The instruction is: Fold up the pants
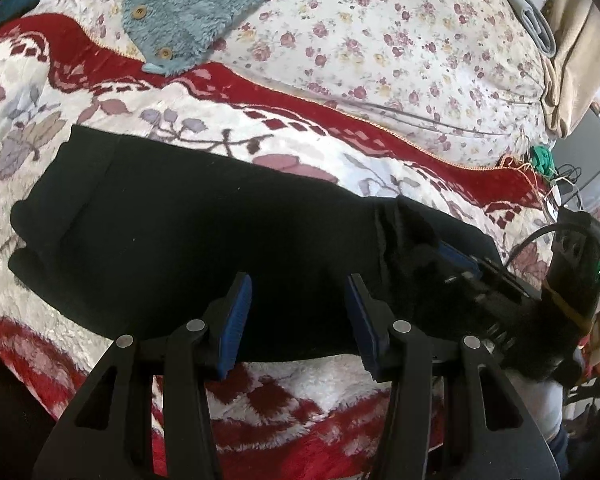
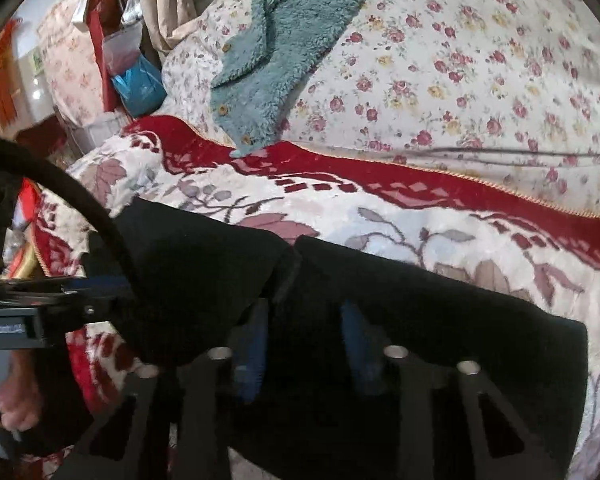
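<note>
- The black pants [image 1: 188, 232] lie flat on a red-and-white floral blanket [image 1: 260, 396] on the bed, long axis running left to right across both views, along the blanket's near edge.
- A banded hem or waistband end points left in the left wrist view; which of the two it is cannot be told.
- Left gripper [image 1: 298, 320]: blue-padded fingers spread apart over the pants' near edge, holding nothing.
- Right gripper [image 2: 304, 344]: fingers apart, resting over the dark cloth, nothing between them.
- A teal fleece garment [image 1: 188, 12] with wooden buttons lies beyond, on the rose-print quilt [image 1: 400, 48].
- No legible writing; a label on the left gripper's body in the right wrist view is blurred.
</note>
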A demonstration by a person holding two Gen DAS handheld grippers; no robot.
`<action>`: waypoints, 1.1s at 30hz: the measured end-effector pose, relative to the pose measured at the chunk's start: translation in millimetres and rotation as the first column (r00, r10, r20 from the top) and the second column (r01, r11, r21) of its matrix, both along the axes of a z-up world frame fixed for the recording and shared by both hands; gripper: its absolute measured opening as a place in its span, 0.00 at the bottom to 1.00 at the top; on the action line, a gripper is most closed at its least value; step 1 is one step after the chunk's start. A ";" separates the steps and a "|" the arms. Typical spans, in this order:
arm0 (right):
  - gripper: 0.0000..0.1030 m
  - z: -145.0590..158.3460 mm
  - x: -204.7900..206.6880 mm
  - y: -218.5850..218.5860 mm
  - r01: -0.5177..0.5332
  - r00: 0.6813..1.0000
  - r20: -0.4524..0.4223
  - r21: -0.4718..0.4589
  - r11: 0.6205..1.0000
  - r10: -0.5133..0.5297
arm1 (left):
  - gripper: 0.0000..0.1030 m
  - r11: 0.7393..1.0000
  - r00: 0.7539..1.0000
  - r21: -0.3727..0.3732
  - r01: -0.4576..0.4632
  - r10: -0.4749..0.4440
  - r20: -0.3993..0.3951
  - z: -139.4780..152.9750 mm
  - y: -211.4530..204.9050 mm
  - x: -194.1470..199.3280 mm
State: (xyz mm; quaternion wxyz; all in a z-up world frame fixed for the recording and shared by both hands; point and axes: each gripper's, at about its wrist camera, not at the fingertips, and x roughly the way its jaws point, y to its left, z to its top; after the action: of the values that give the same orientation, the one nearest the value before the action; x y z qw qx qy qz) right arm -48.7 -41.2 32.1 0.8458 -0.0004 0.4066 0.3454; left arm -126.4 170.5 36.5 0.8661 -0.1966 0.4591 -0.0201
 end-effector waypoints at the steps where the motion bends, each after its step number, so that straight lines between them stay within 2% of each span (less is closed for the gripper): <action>1: 0.08 0.2 2.4 -5.4 0.004 1.000 -0.020 0.020 1.000 -0.004 | 0.47 1.000 1.000 -0.006 -0.001 0.001 -0.003 -1.1 0.8 0.8; 8: 0.07 8.0 -7.6 -8.8 -0.050 0.996 -0.074 0.110 0.993 0.058 | 0.47 1.000 1.000 -0.018 -0.003 0.003 -0.002 -1.2 1.8 0.0; 11: 0.07 9.0 -15.4 3.2 -0.077 0.994 -0.072 0.096 0.992 0.084 | 0.47 1.000 1.000 -0.013 -0.011 0.011 -0.001 -1.8 4.2 0.6; 14: 0.08 -1.6 -14.5 14.4 -0.064 0.997 -0.046 0.014 0.998 0.065 | 0.46 1.000 1.000 -0.012 -0.016 0.016 -0.008 -3.9 5.8 2.0; 16: 0.17 2.0 -16.3 18.0 -0.061 0.997 -0.047 0.011 0.998 0.062 | 0.47 1.000 1.000 0.004 -0.017 0.017 -0.006 -2.9 7.3 1.1; 18: 0.46 13.0 -20.7 21.1 -0.100 0.994 -0.049 0.040 0.994 0.102 | 0.47 0.999 1.000 0.030 -0.026 0.026 -0.005 -2.5 9.9 -0.2; 23: 0.46 37.2 -29.9 35.9 -0.184 0.982 -0.015 0.097 0.978 0.187 | 0.47 0.998 0.998 0.017 -0.067 0.067 -0.017 -3.9 24.1 -3.7; 28: 0.46 38.4 -30.3 59.8 -0.231 0.972 -0.016 0.093 0.968 0.234 | 0.47 0.986 0.992 0.114 -0.122 0.125 -0.012 0.3 34.0 -11.7; 33: 0.46 39.7 -26.6 77.1 -0.253 0.967 0.000 0.107 0.962 0.254 | 0.47 0.980 0.988 0.126 -0.153 0.156 -0.017 -0.9 47.9 -20.1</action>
State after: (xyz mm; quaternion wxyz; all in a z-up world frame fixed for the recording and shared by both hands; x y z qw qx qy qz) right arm -75.3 35.9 71.8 0.7906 -0.0053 0.3900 0.4720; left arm -146.5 218.5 35.6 0.8695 -0.1775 0.4542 0.0786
